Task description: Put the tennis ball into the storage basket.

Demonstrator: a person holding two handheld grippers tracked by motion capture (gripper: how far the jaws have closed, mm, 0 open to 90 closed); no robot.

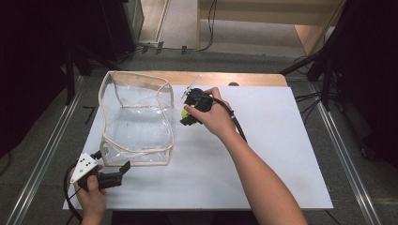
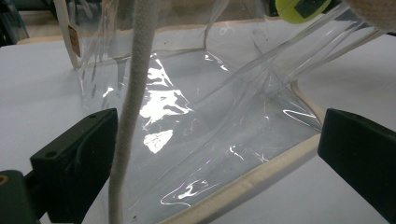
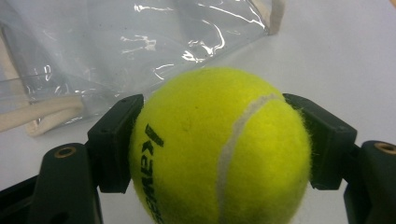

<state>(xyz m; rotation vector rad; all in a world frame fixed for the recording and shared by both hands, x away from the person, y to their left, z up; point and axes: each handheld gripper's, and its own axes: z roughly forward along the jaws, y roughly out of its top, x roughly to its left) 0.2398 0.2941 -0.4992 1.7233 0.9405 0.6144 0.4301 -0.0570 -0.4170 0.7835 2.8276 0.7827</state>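
Right claw (image 3: pixel 219 140) clamped on the tennis ball (image 3: pixel 219 149), held just right of the clear bag (image 1: pixel 136 117), above the counter (image 1: pixel 263 154). Bag's open mouth lying leftward, close by. Left claw (image 2: pixel 215 154) spread apart at the bag's near corner, gripping nothing.

tennis ball (image 3: pixel 219 149) cut off at bottom edge, its black lettering partly unreadable, clear bag (image 2: pixel 196 116) cropped at top

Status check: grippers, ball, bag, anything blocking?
Right gripper shut on tennis ball, beside clear bag. Left gripper open at bag's near corner. Nothing between ball and bag.
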